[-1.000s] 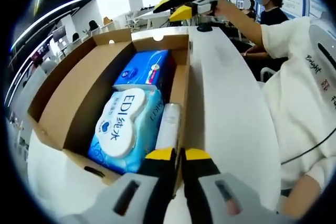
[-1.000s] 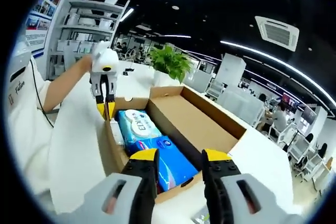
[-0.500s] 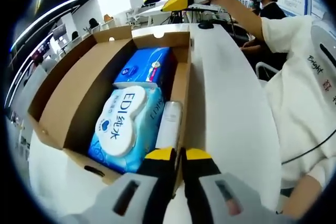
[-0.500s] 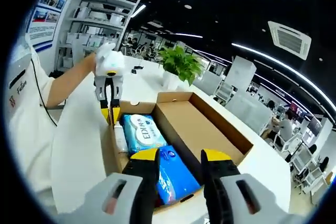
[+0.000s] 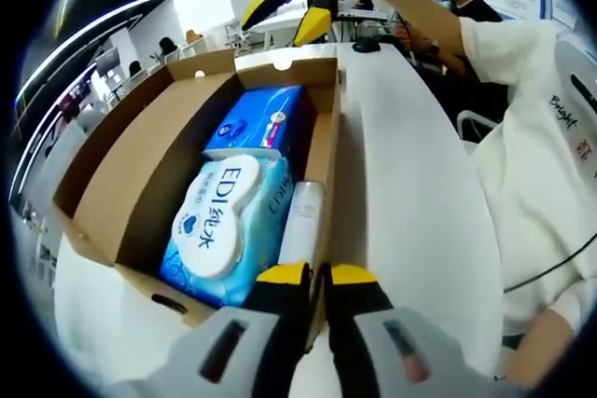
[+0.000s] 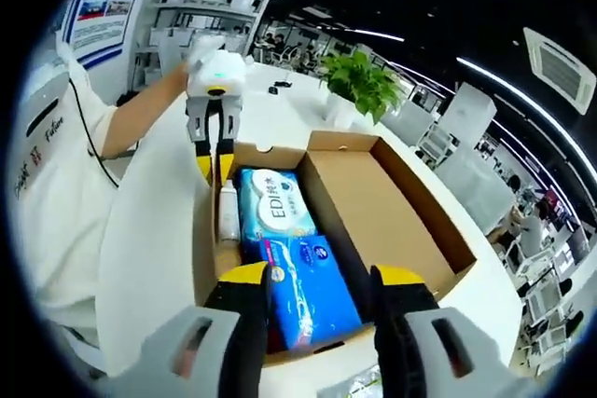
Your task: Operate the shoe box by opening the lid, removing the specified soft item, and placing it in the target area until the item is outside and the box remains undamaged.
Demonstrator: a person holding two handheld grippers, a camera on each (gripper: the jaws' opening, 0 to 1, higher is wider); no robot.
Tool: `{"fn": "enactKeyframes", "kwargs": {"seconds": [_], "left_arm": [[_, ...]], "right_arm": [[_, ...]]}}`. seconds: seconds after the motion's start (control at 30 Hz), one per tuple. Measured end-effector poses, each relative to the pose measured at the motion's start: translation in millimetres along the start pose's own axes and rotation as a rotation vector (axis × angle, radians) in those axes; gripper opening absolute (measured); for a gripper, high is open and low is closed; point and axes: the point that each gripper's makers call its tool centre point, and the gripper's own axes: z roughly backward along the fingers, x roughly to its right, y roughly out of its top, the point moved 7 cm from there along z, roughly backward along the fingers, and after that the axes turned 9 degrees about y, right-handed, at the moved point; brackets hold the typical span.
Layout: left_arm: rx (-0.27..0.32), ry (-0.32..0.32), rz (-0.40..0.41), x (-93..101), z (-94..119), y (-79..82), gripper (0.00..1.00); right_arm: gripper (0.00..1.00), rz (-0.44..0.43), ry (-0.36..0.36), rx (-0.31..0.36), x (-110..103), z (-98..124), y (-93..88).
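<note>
Cardboard shoe box [image 5: 140, 184] lies open on the white surface [image 5: 410, 193]; wipes pack [image 5: 224, 221] inside, partly hidden by the blue pack [image 6: 308, 286]. Left gripper [image 5: 317, 277] pinches the box wall; right gripper [image 6: 322, 277] hovers with jaws apart. Office room behind is blurred.

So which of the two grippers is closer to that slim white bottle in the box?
Left. The left gripper pinches the box wall right beside the white bottle's end; the right gripper hovers open over the opposite end, above the blue pack.
</note>
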Motion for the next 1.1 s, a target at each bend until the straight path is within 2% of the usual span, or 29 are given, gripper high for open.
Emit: {"fn": "enactKeyframes", "kwargs": {"seconds": [0.07,0.17,0.2,0.23,0.53,0.63,0.73,0.87,0.97,1.1], "left_arm": [[0.001,0.001,0.0,0.0,0,0.0,0.07],[0.002,0.0,0.0,0.0,0,0.0,0.06],[0.004,-0.001,-0.001,0.0,0,-0.1,0.06],[0.007,-0.002,0.0,-0.1,0,-0.1,0.06],[0.012,-0.001,0.001,-0.1,0,0.0,0.06],[0.018,-0.003,0.003,-0.2,1,0.0,0.06],[0.025,-0.002,0.003,-0.3,1,0.0,0.07],[0.037,-0.004,0.004,-0.8,1,0.0,0.06],[0.037,-0.005,0.004,-1.0,1,0.1,0.06],[0.04,-0.005,0.003,-1.3,0,0.0,0.06]], "right_arm": [[0.49,-0.022,0.041,0.044,-3,0,8.3],[0.56,-0.001,0.038,-0.01,-1,-4,6.8],[0.55,0.012,0.042,-0.058,1,-9,1.9],[0.54,0.001,0.067,-0.073,1,-13,-1.2],[0.55,0.035,0.13,-0.129,0,-28,-4.7],[0.52,0.061,0.158,-0.204,1,-37,-10.6],[0.48,0.049,0.167,-0.212,7,-45,-10.0],[0.5,0.045,0.206,-0.225,9,-52,-8.8],[0.49,0.058,0.228,-0.251,7,-58,-8.3],[0.49,0.049,0.289,-0.244,-2,-63,-3.1]]}}
